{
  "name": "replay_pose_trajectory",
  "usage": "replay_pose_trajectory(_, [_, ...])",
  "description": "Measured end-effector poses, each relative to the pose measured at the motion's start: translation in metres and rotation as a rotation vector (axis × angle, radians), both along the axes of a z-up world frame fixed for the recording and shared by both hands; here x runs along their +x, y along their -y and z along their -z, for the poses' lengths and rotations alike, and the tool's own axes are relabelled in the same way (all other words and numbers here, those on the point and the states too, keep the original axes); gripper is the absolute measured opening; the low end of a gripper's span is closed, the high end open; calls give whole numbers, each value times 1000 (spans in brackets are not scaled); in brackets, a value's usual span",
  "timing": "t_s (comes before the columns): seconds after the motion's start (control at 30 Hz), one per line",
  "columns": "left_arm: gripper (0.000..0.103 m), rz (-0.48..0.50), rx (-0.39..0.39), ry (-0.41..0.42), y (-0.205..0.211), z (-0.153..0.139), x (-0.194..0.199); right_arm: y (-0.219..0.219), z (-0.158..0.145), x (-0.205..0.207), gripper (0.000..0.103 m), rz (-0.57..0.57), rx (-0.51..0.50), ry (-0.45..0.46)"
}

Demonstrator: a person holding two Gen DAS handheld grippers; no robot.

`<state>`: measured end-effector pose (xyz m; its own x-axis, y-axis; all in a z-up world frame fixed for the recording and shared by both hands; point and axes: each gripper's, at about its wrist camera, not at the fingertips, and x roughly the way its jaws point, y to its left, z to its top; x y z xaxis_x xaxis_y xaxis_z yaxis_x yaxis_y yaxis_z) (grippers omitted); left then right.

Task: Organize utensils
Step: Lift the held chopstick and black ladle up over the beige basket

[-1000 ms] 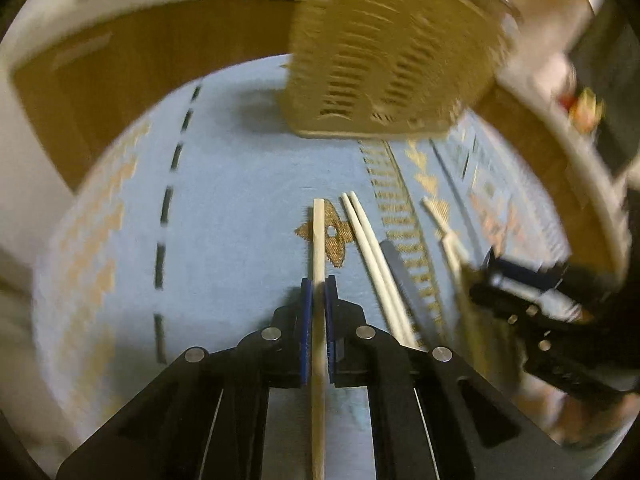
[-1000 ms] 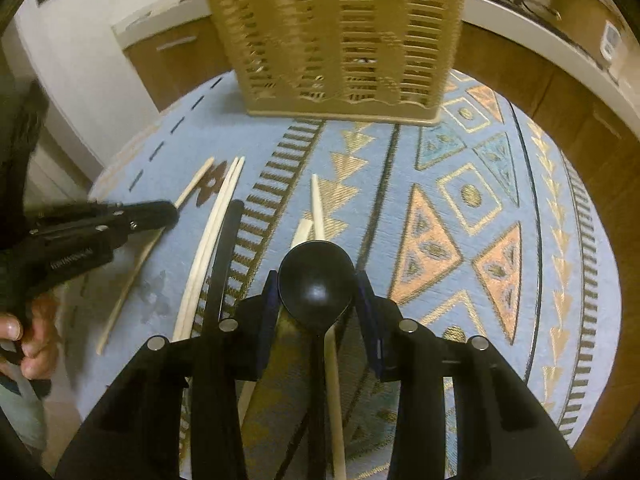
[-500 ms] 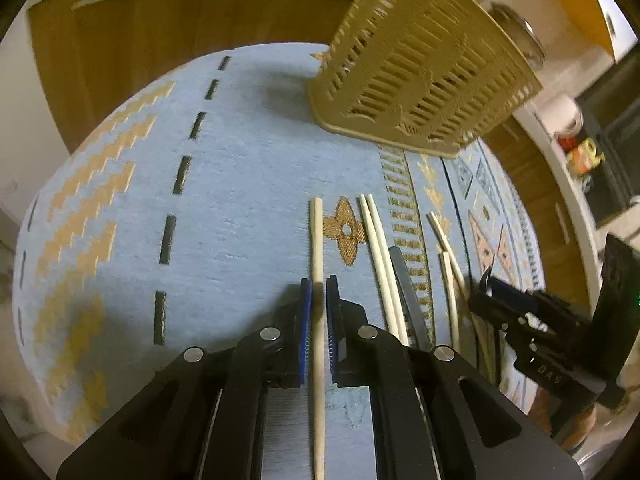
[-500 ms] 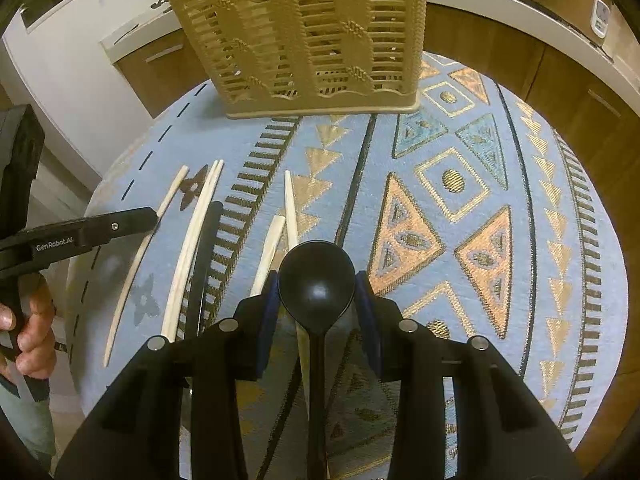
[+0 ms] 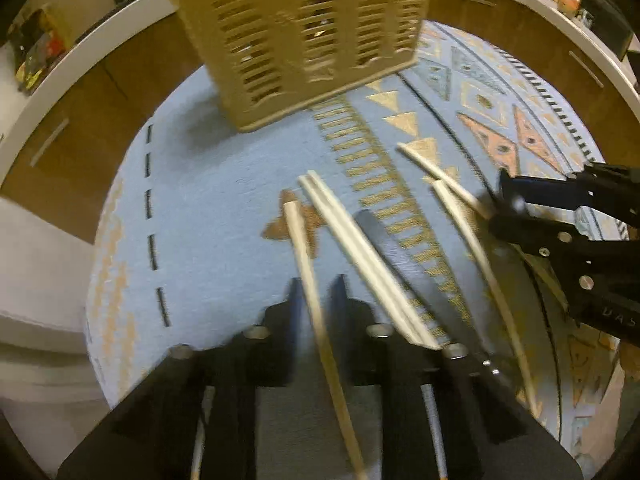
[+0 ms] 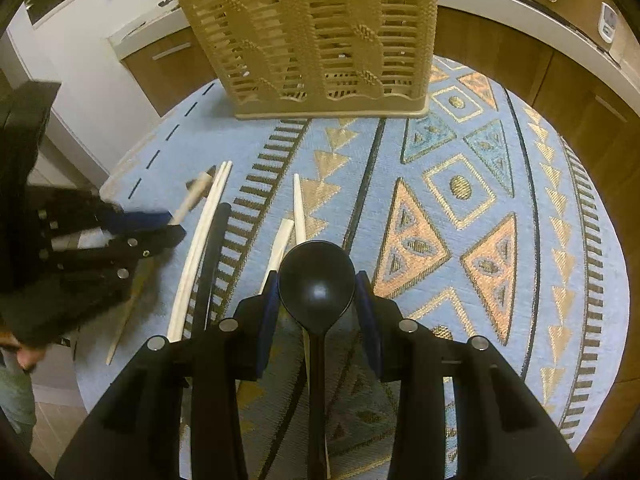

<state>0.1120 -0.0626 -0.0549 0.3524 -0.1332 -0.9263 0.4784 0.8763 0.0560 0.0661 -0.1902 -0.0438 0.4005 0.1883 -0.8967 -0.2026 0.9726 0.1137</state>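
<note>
Right wrist view is filled by the patterned worktop (image 6: 500,168), on which a slatted tan basket (image 6: 316,36) is stood at the far edge. A black spoon (image 6: 316,276) is framed by the spread right hand-held gripper (image 6: 316,300); a grip cannot be told. A single chopstick (image 5: 304,256) is seen between the slightly parted fingers of the left hand-held gripper (image 5: 316,292). Loose chopsticks (image 5: 352,240) are lain beside it.
</note>
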Motion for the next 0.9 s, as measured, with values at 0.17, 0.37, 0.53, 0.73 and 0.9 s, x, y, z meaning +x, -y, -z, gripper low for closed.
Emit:
replay_pose_trajectory(0.17, [3,-23,-132,42,-12,-6,-7,10,-18,-6,34,17,17,59])
replay_pose_trajectory(0.37, [3,-53,-372,157,-38,-43,-20,27,-56,-15,34,35,78,176])
replay_pose_trajectory(0.53, [4,-46,-476,315,-38,-83,-29,30,-82,-21,34,22,117,268])
replay_pose_trajectory(0.73, [4,-50,-600,473,-40,-130,-30,31,-111,-13,34,19,161,363])
replay_pose_trajectory(0.9, [4,-86,-685,570,-41,-163,-19,32,-138,2,34,35,177,456])
